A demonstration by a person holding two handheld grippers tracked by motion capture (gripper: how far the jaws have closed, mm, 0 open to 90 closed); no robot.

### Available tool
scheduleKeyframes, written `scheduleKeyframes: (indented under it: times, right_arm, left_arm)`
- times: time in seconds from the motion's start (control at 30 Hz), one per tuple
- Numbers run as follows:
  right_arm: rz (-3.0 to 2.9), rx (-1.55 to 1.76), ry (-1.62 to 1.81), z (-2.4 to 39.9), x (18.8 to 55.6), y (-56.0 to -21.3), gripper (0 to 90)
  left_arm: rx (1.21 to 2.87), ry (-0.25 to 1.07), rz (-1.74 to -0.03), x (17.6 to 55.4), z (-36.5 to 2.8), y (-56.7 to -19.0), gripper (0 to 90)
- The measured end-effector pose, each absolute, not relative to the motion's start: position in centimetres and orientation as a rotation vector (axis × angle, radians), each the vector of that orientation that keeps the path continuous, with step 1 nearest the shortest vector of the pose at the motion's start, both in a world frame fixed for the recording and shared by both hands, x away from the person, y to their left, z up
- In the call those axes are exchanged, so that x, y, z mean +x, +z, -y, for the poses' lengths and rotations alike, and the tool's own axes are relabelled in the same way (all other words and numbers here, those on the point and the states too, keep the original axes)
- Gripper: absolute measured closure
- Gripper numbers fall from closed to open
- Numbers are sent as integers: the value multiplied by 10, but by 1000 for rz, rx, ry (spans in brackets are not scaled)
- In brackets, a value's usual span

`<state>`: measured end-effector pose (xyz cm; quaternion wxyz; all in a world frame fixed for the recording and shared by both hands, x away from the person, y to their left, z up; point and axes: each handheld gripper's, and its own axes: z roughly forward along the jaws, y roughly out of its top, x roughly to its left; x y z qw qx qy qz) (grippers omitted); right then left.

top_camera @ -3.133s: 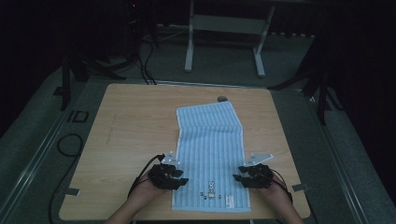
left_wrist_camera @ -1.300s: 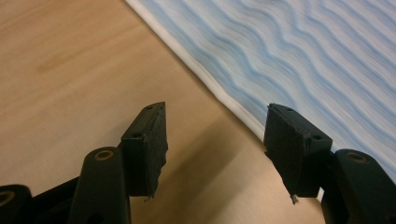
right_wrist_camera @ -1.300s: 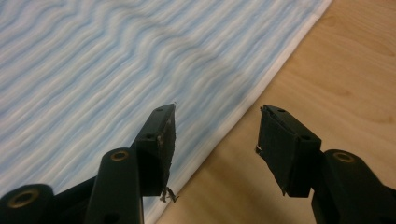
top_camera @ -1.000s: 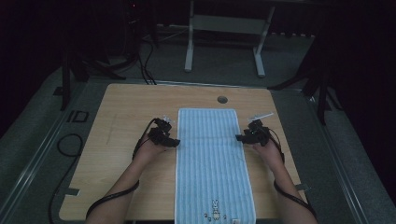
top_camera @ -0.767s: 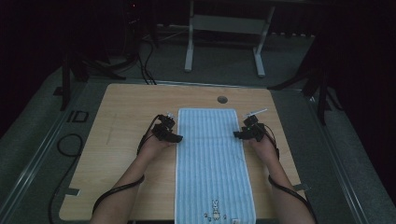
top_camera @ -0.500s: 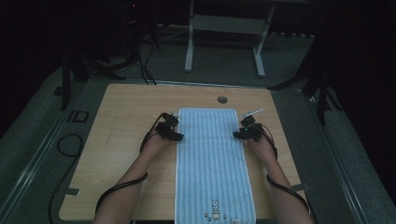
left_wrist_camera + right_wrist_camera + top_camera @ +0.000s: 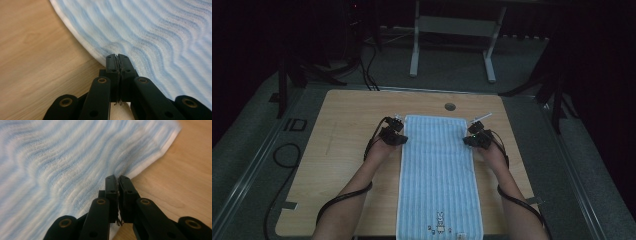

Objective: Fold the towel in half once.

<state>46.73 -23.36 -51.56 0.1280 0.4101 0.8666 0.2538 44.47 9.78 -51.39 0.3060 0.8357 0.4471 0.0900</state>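
Striped towel [image 7: 438,170] flat on table [image 7: 337,150], left gripper [image 7: 395,136] and right gripper [image 7: 476,138] each pinching its side edge

fingers [image 7: 125,68]: black, brass rivets | cable [image 7: 339,202]: black | forearms: bare

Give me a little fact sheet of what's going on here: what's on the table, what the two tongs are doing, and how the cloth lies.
surface: wooden table
cloth: blue-and-white striped towel, spread flat lengthwise, near end at the table's front edge
mark on cloth: small dark print near that front end
left tongs: have just closed, shut on the towel's left edge near its far end
right tongs: have just closed, shut on the towel's right edge, opposite the left
table extra: round hole beyond the towel
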Motion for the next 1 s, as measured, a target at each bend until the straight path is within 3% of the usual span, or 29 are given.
scheduleKeyframes:
  times: [0.17,0.4,0.7,0.73,0.77,0.8,0.83,0.87,0.9,1.0]
  right_arm:
    - [-2532,1130,821,239,448,-494,860]
    - [-2521,1023,894,245,394,-468,859]
    - [-2573,1000,944,256,332,-484,857]
    - [-2617,1021,939,256,320,-494,802]
    - [-2633,1022,921,257,315,-497,749]
    - [-2633,1022,921,257,315,-497,749]
    - [-2606,1031,945,261,307,-494,683]
    - [-2606,1031,945,261,307,-494,683]
    - [-2584,1041,992,265,303,-484,623]
    - [-2575,1036,1029,264,301,-478,617]
  left_arm:
    - [2188,248,-1114,423,-106,-493,876]
    - [2207,304,-992,361,-108,-470,874]
    - [2261,226,-928,304,-109,-489,873]
    - [2316,227,-900,295,-108,-494,845]
    - [2336,341,-887,287,-106,-494,770]
    - [2336,341,-887,287,-106,-494,656]
    - [2324,365,-880,280,-107,-488,596]
    - [2324,365,-880,280,-107,-488,596]
    - [2283,299,-880,280,-109,-482,595]
    - [2278,269,-873,282,-107,-482,568]
